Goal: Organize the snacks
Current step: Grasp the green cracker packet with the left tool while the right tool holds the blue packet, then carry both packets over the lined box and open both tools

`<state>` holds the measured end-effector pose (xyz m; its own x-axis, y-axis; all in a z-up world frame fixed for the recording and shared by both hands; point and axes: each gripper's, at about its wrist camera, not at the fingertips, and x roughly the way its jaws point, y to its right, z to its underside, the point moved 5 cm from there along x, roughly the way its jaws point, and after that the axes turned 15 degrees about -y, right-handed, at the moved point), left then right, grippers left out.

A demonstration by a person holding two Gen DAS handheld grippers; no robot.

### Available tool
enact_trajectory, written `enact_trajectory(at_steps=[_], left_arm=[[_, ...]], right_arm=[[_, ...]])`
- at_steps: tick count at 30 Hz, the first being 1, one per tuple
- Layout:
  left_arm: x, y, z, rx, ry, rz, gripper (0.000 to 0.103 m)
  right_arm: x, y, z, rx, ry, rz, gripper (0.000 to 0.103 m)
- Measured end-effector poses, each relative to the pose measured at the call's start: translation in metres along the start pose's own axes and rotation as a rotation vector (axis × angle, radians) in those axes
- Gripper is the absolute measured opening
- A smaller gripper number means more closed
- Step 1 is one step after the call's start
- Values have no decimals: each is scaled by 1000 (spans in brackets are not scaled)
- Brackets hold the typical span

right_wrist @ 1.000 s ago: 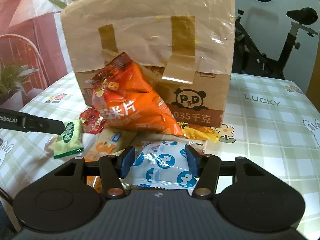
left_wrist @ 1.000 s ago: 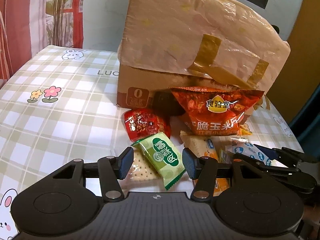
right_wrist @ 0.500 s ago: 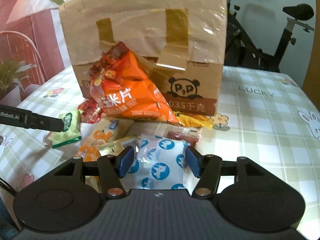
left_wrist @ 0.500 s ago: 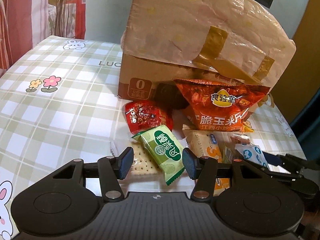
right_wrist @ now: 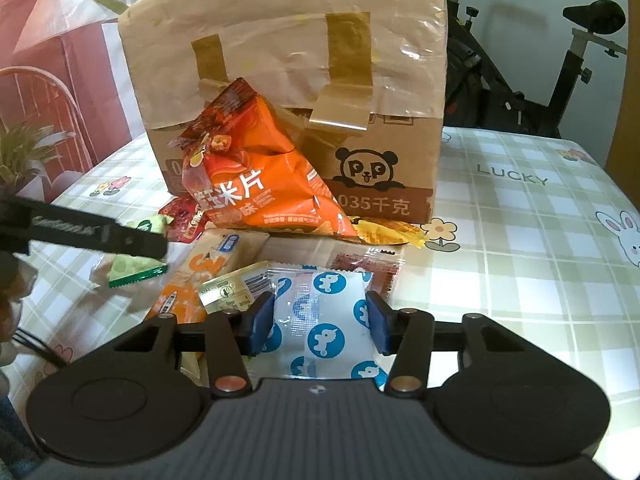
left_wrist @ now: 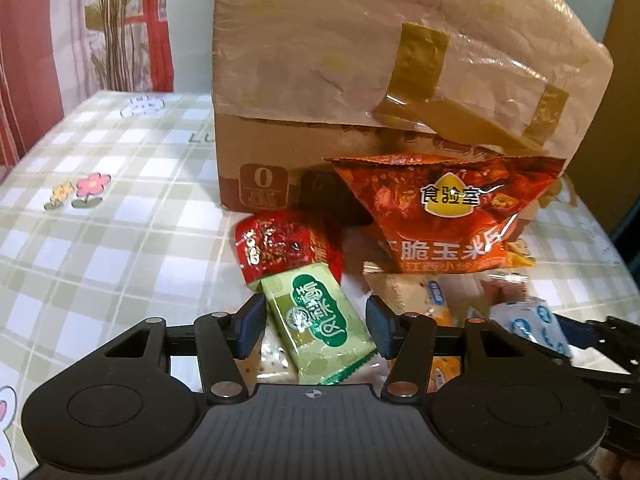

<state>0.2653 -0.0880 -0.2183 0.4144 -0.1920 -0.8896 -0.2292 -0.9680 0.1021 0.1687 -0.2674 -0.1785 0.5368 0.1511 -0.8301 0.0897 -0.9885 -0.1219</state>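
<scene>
A green snack packet [left_wrist: 320, 328] lies flat between the fingers of my left gripper [left_wrist: 316, 326], which is open, its pads just clear of the packet's sides. It rests partly on a clear cracker packet [left_wrist: 272, 356]. My right gripper [right_wrist: 320, 326] is closing, and its blue pads press both sides of a white packet with blue dots [right_wrist: 324, 320]. In the left wrist view that packet [left_wrist: 528, 324] looks bunched up at the right. Behind the packets stands a taped cardboard box [right_wrist: 280, 60], with an orange chips bag [right_wrist: 256, 184] leaning on it.
More snacks lie in front of the box: a red packet [left_wrist: 280, 244], an orange-beige packet [right_wrist: 208, 264] and a yellow packet [right_wrist: 384, 232]. The checked tablecloth [right_wrist: 520, 260] is bare to the right. An exercise bike [right_wrist: 540, 60] stands behind the table.
My left gripper has moved forward and down, so the green packet now sits deeper between its fingers. The right gripper's pads have come in onto the white and blue packet.
</scene>
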Motion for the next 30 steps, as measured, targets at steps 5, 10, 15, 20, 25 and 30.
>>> enact_trajectory(at_steps=[5,10,15,20,25,30], left_arm=[[-4,-4,5,34,24,-13,52],[-14,-14,14,7,37,25,52],[-29,-18,15,-7,73,50,52],[-40,-14,12,10,110,64,52],[-58,-10,9,44,161,77,52],[-86,-4,-8,80,243,107,52]], right_arm=[[0,0,1,2,2,-1,51],[1,-1,1,2,4,3,51],[-5,2,-1,15,25,-2,50],[-16,1,-6,13,77,-7,50],[-30,3,-10,18,121,-4,50],[-54,9,-20,35,187,7,50]])
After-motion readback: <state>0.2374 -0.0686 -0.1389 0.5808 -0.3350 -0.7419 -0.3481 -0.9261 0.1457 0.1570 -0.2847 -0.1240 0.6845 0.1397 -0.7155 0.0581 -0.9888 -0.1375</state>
